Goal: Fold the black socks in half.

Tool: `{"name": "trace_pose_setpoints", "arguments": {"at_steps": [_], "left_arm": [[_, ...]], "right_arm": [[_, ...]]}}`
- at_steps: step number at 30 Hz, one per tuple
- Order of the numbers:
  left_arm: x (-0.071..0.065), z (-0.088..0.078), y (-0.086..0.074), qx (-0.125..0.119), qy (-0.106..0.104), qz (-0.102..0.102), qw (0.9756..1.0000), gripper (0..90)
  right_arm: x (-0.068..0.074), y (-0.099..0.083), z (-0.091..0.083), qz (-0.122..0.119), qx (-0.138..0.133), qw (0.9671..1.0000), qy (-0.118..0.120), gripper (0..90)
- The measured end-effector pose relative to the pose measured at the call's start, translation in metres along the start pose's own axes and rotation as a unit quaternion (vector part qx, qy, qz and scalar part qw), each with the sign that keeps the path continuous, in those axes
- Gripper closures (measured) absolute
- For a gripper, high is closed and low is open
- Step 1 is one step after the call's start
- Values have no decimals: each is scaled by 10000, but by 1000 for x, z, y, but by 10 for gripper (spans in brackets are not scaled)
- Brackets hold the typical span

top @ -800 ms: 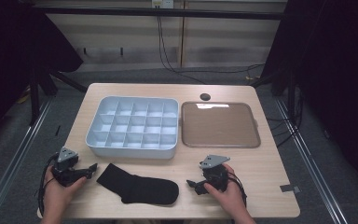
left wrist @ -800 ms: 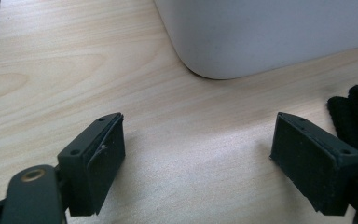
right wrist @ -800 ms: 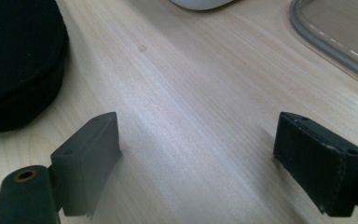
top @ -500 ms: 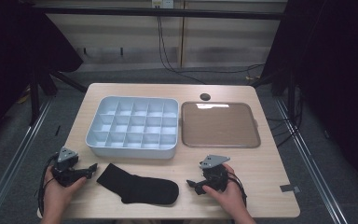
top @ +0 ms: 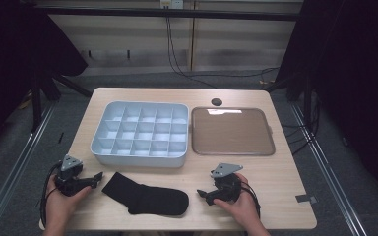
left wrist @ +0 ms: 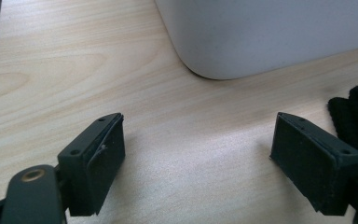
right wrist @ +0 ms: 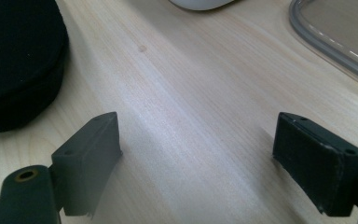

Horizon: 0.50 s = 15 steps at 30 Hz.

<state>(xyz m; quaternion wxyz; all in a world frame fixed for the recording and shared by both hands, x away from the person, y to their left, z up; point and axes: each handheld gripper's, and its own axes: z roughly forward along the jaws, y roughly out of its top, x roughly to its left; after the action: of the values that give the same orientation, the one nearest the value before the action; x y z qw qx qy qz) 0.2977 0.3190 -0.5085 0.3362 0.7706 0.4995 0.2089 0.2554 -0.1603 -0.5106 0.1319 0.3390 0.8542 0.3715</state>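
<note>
A black sock [top: 145, 196] lies flat near the table's front edge, between the two hands. My left gripper [top: 97, 177] rests on the table just left of the sock's cuff end, open with bare wood between its jaws; the left gripper view catches the sock [left wrist: 356, 112] at its right edge. My right gripper [top: 203, 194] sits a short way right of the sock's toe end, open and empty. The sock's rounded end [right wrist: 18, 60] fills the upper left of the right gripper view.
A pale blue divided organiser box [top: 141, 156] stands behind the sock, its corner [left wrist: 261, 37] close ahead of the left gripper. A clear shallow tray [top: 232, 151] lies to the box's right, with its rim [right wrist: 335, 46] in the right gripper view. A dark round hole [top: 216, 102] marks the far table.
</note>
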Motion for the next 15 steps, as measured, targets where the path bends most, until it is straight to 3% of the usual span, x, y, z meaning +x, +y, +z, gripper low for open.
{"name": "trace_pose_setpoints", "arguments": {"at_steps": [4, 7, 15], "left_arm": [[-2, -3, 5, 243, 57, -51, 9997, 202], [-4, -6, 9, 494, -29, -111, 9987, 227], [-13, -17, 16, 648, -219, -102, 9976, 244]], "right_arm": [[0, 0, -1, -23, -22, 10000, 40, 167], [1, 0, -1, -48, -32, 10000, 71, 199], [6, 4, -3, -200, 43, 9996, 215, 283]]}}
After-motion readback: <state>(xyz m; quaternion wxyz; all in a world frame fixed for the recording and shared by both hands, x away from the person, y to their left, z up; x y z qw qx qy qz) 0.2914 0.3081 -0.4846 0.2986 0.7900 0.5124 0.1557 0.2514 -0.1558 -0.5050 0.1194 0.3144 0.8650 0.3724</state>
